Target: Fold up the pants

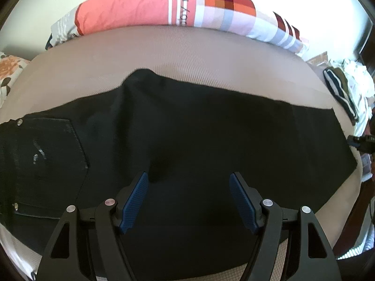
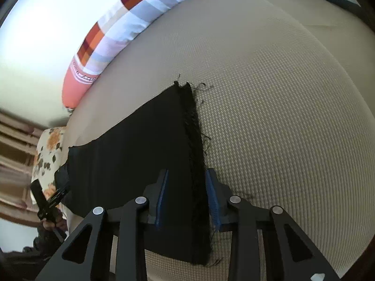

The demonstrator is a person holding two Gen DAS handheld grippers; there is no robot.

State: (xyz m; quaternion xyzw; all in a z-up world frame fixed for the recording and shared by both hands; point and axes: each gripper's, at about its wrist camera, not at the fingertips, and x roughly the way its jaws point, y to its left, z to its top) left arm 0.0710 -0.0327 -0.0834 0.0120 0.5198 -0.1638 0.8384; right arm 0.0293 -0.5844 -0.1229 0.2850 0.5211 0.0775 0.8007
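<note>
Left wrist view looks down on the black pants (image 1: 187, 128) spread across a beige textured mattress (image 1: 187, 53), waistband end to the left with a back pocket (image 1: 51, 154) and its rivets showing, legs running off to the right. The left gripper (image 1: 188, 199) hangs over the middle of the cloth with its blue-padded jaws spread wide and nothing pinched between them. Along the far edge lies a long pillow (image 1: 164, 7) in coral and checked fabric. At the right margin the tip of the right gripper (image 1: 358, 141) just shows by the hem (too small there to read its jaws).

Right wrist view gives what the other cannot: the frayed hem (image 2: 193, 140) of the leg, loose threads trailing onto the mattress. The right gripper (image 2: 187, 197) straddles that hem edge, cloth lying between the blue pads; the jaws are narrowed, yet gaps show on both sides, so they are not pressing. At lower left the left gripper (image 2: 46, 201) appears with a hand (image 2: 55, 223) behind it, beside a floral sheet (image 2: 46, 154).
</note>
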